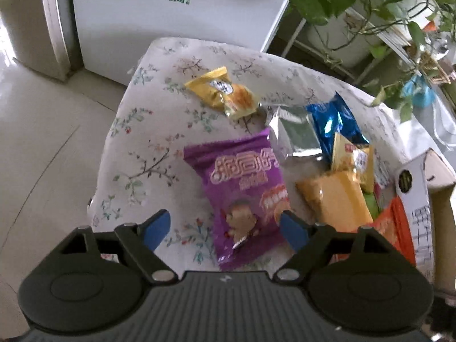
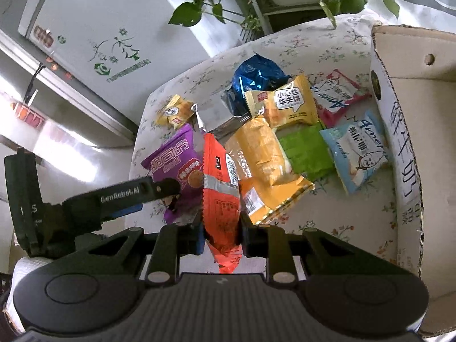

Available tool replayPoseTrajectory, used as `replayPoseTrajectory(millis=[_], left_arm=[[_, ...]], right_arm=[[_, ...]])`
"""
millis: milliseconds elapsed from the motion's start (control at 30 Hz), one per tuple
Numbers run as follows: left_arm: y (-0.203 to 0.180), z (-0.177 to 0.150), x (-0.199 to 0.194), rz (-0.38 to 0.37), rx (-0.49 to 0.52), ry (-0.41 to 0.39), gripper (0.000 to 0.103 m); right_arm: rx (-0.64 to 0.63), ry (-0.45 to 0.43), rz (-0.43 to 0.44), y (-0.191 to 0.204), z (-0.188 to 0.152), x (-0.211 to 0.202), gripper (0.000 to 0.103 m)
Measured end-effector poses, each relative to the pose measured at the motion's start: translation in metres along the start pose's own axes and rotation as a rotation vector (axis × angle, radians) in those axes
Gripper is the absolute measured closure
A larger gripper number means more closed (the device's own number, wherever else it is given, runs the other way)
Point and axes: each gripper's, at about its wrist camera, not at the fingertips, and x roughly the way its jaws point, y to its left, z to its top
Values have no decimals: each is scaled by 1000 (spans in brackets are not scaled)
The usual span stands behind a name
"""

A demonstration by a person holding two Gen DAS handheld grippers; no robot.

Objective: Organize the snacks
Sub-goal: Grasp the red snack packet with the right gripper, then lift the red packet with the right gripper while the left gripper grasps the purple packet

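Note:
A purple snack packet (image 1: 242, 193) lies flat on the floral-cloth table (image 1: 142, 131). My left gripper (image 1: 223, 219) hovers over its near end, open, with the blue pads apart and not pressing it. In the right wrist view my right gripper (image 2: 221, 228) is shut on an orange-red packet (image 2: 219, 176), which stands on edge between the pads, lifted over the table. One of the left gripper's fingers (image 2: 136, 192) reaches over the purple packet (image 2: 173, 162) just left of it. The orange packet (image 1: 396, 228) shows at the right edge of the left wrist view.
Loose packets crowd the table: a small yellow one (image 1: 225, 94), blue foil (image 2: 256, 77), a yellow waffle pack (image 2: 285, 105), a big yellow bread pack (image 2: 265, 165), green (image 2: 307, 151), light blue (image 2: 356, 151), pink-white (image 2: 339, 97). An open cardboard box (image 2: 404, 142) stands right. A fridge (image 1: 171, 28) and plant (image 1: 370, 0) stand behind.

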Motion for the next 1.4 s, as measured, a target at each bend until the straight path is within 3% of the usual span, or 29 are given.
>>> replayPoseTrajectory(millis=[400,500,567,733,933,1000,1067,1400], left_arm=[[-37,3,36,154,16,4,12],[-37,-2,38,197,42,-7,17],[-35,-2,35,207,56,-16,28],[-23,-4,27,165,52,-29,38],[-13,-8,21,147,56,-25,38],[-9,-8,19,139,50,-21,38],[-7,-8,18,133,43,-15,38],[-5,-7,-5,81,22,-49,38]], right_arm=[[39,27,-4,-4,-4,6,74],[48,48,0,-6,-5,10,70],[67,58,5,-8,-5,12,64],[104,73,29,-10,-4,16,56],[86,97,22,-5,-7,24,52],[74,102,12,-4,-8,25,54],[54,109,-5,-1,-9,27,72],[20,11,44,4,1,2,74]])
